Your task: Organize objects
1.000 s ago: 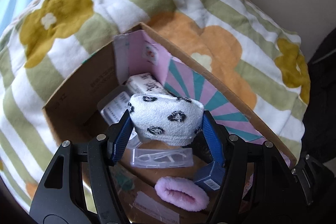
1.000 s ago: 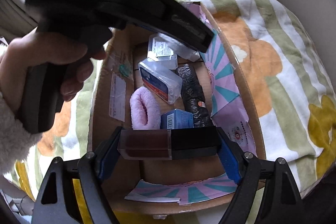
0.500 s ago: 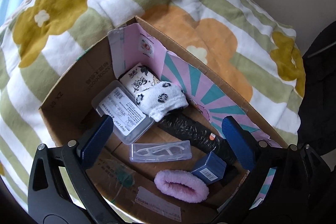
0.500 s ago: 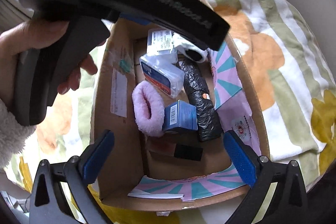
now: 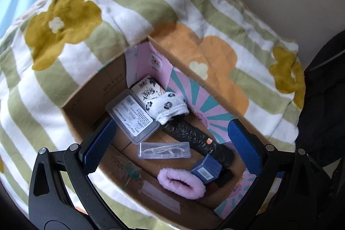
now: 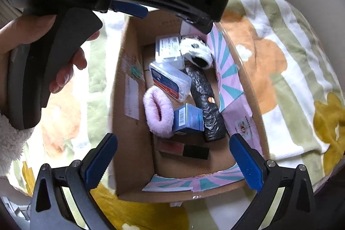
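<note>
Visibility notes first: lip gloss tube (image 6: 183, 149) shows clearly only in the right wrist view, lower centre, lying flat on the box floor; in the left wrist view it is mostly hidden behind the blue carton (image 5: 206, 169). Label print on the clear case (image 5: 133, 116) is too small to read. Spotted sock (image 5: 166, 105) covers the top end of the black roll (image 5: 197, 139), and the tissue pack (image 5: 148, 87) is part hidden behind the sock. Cardboard box (image 5: 90, 96) sits on a green-striped flower blanket (image 5: 64, 21); plain wall upper right of frame, window light upper left. Left gripper (image 5: 171, 143) is spread wide with nothing between the blue pads, hanging above the box. Right gripper (image 6: 173, 161) is likewise wide apart and holds nothing. Only the right wrist view shows the left gripper's body filling the upper left of frame, with the left hand (image 6: 25, 40) wrapped around its handle, plus the red-and-blue face of the second clear case (image 6: 170, 81). Pink scrunchie (image 6: 158, 114) touches the blue carton. Small clear case (image 5: 164, 150) with a white plastic piece lies mid-frame in the left view.
</note>
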The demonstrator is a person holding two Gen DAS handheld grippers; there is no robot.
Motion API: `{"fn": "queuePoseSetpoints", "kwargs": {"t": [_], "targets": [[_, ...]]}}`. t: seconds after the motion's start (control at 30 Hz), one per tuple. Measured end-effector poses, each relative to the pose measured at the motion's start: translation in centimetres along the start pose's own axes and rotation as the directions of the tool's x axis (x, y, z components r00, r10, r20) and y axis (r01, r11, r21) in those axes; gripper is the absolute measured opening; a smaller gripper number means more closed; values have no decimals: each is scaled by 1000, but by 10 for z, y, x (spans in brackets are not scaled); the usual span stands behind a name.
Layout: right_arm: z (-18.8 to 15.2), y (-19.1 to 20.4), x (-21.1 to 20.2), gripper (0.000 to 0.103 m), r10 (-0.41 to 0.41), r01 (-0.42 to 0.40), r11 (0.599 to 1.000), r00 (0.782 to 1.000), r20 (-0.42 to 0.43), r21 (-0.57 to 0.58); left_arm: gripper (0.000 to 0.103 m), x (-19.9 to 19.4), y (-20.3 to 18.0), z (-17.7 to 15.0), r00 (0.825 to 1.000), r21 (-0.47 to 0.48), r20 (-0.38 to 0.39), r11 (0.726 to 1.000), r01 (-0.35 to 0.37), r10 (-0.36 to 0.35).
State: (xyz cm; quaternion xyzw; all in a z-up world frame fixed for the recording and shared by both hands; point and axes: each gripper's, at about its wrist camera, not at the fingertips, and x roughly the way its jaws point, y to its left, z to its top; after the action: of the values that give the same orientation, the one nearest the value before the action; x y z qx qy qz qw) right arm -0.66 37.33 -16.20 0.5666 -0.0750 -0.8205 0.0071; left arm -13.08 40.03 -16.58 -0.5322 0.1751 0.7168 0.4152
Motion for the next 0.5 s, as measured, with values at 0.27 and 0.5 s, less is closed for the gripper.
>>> {"fn": "queuePoseSetpoints", "kwargs": {"t": [0.27, 0.5], "targets": [[12, 33, -50, 103, 26, -23, 997, 999, 39, -80, 103, -88, 10, -9, 995, -86, 90, 996, -27, 35], [28, 82, -97, 103, 75, -55, 978, 993, 94, -200, 103, -178, 39, -45, 979, -225, 182, 973, -47, 89]]}}
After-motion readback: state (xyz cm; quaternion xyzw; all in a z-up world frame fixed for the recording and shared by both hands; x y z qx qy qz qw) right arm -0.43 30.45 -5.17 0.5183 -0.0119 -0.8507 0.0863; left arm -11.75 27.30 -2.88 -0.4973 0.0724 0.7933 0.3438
